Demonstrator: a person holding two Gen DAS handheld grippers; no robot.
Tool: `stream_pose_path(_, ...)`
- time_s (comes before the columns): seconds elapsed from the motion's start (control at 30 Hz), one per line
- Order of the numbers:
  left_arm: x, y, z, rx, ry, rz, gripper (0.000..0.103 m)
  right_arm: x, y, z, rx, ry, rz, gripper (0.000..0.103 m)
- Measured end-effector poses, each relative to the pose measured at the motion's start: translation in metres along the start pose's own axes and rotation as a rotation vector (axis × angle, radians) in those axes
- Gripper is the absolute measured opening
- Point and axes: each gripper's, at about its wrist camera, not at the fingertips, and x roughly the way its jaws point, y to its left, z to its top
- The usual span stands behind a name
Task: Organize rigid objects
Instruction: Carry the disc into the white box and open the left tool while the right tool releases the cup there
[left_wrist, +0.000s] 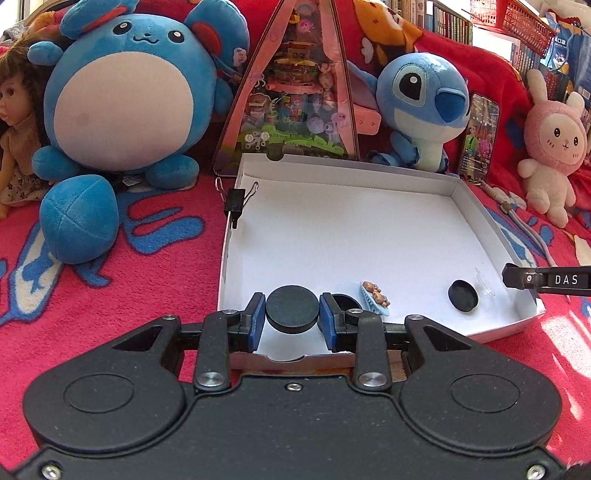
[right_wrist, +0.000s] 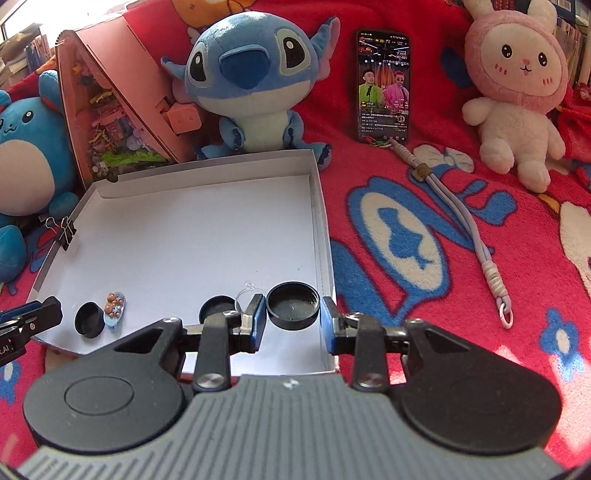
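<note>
Your left gripper (left_wrist: 292, 317) pinches a black disc (left_wrist: 292, 309) by its edges, and your right gripper (right_wrist: 293, 319) pinches a black cap (right_wrist: 293, 304) the same way. Either could slip and drop if you tilt. Both hang low over the white box (left_wrist: 369, 229), at six o'clock; another cap (left_wrist: 463, 295) lies at four.

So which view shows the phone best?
The right wrist view: the phone faces the camera, its lit screen fully visible beside the blue plush. In the left wrist view it appears narrow, slanted and partly hidden behind that plush.
</note>
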Motion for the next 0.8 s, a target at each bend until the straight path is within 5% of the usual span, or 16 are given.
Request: stream_pose_path(0.8, 0.015, -0.005, -0.004, -0.003, 0.022, -0.011, 0.03, 0.018, 0.001, -0.001, 0.053, 0.054, 0.033, 0.037)
